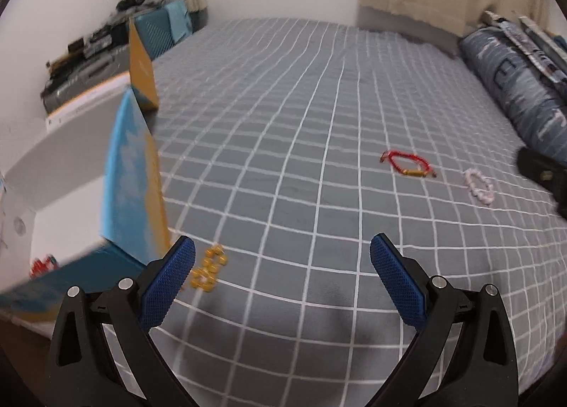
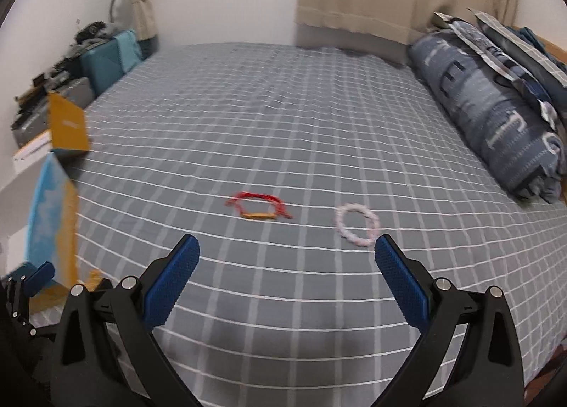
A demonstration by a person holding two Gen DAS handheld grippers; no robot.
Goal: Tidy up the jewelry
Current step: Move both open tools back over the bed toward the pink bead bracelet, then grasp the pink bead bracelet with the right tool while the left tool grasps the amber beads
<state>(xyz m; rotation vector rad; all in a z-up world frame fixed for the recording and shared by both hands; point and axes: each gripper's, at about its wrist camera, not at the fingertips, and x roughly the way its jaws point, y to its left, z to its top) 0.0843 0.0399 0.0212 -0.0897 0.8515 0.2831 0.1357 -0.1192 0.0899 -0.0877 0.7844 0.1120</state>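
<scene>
A yellow bead bracelet [image 1: 209,268] lies on the bed just beside my left gripper's left fingertip. My left gripper [image 1: 282,251] is open and empty above the sheet. A red cord bracelet [image 1: 407,163] and a pink bead bracelet [image 1: 479,186] lie further right. In the right wrist view the red cord bracelet [image 2: 258,207] and the pink bead bracelet [image 2: 357,224] lie ahead of my right gripper [image 2: 287,252], which is open and empty. An open blue and yellow box [image 1: 131,180] stands at the left, with something red [image 1: 42,265] inside.
The bed has a grey checked sheet [image 1: 301,116]. A rolled blue quilt [image 2: 496,112] lies along the right side. A cluttered side table with a lamp [image 1: 106,38] stands at the far left. The box also shows in the right wrist view [image 2: 53,215].
</scene>
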